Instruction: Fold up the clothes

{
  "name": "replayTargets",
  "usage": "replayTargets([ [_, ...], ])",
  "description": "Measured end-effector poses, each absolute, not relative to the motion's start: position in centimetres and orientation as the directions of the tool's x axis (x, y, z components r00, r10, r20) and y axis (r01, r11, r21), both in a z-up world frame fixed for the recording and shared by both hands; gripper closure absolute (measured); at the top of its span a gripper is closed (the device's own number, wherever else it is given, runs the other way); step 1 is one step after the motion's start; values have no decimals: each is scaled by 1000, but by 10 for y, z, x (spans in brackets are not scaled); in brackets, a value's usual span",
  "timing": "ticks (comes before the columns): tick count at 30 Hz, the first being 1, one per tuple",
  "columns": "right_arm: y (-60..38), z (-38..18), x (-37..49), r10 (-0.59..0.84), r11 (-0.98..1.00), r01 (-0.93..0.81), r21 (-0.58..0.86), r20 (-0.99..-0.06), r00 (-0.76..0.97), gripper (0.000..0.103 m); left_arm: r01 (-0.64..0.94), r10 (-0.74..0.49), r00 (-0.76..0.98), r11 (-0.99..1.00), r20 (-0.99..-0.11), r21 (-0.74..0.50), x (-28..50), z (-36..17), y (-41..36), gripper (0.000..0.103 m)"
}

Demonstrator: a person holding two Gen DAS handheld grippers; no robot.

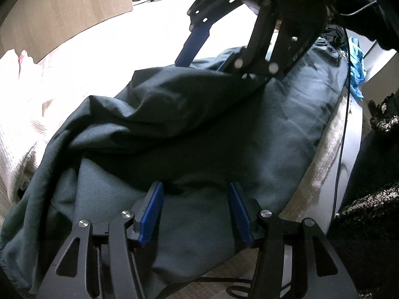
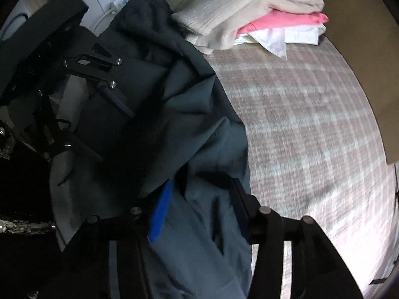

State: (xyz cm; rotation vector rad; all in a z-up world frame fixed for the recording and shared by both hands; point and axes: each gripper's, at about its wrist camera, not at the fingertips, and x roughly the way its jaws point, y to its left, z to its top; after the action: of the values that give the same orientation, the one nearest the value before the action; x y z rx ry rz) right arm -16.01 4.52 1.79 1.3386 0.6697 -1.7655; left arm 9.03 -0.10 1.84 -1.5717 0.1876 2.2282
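Observation:
A dark teal garment (image 1: 274, 129) lies rumpled on a plaid-covered surface, with one thick fold thrown across its middle. My left gripper (image 1: 197, 211) stands open just above the near part of the garment, blue pads (image 1: 152, 211) wide apart and pressing on nothing. My right gripper (image 1: 203, 63) is at the garment's far edge, one blue finger on the far side of the fold and the other half hidden by the cloth. In the right wrist view the right gripper (image 2: 199, 211) is open, with the garment (image 2: 189, 114) lying loose between its fingers. The left gripper (image 2: 117, 137) shows at the left.
A stack of folded clothes (image 2: 261, 12), cream over pink and white, sits at the far end of the plaid cover (image 2: 299, 124). A wooden board (image 1: 62, 12) stands behind. A black cable (image 1: 341, 134) and a blue cloth (image 1: 356, 57) lie at the right edge.

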Motion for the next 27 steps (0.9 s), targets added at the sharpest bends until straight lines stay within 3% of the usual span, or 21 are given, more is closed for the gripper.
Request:
replayTargets([
  [5,42,9,-167,-246,-544,839,-11,-954,-172,56,-406,246,-282,-906,-927,-117,90,18,1,50],
  [6,42,7,-169,-252,-551,835,4,-954,-162,67,-408,248,-281,-905,-927,-118,90,17,1,50],
  [8,45,4,-175,-269,-564,825,41,-953,-136,100,-410,249,-279,-904,-927,-119,90,17,2,49],
  [12,92,18,-231,-284,-748,661,60,-929,-238,101,-412,251,-278,-903,-927,-121,91,16,4,49],
  [15,139,28,-268,-200,-886,463,31,-926,-319,97,-413,252,-277,-902,-927,-122,98,15,13,48],
  [19,164,52,-261,-144,-887,459,-51,-914,-379,83,-415,261,-250,-899,-932,-140,83,18,6,51],
  [21,161,59,-254,-228,-876,482,35,-910,-347,79,-406,269,-260,-902,-927,-148,72,31,-9,60],
  [23,154,63,-247,-328,-850,507,143,-897,-296,79,-403,278,-287,-903,-917,-147,65,49,-24,60],
  [25,141,59,-232,-344,-827,542,149,-897,-279,79,-418,267,-361,-903,-894,-101,46,74,-31,56],
  [27,146,57,-212,-344,-816,557,151,-902,-259,77,-419,244,-410,-906,-879,-56,23,88,-37,47],
])
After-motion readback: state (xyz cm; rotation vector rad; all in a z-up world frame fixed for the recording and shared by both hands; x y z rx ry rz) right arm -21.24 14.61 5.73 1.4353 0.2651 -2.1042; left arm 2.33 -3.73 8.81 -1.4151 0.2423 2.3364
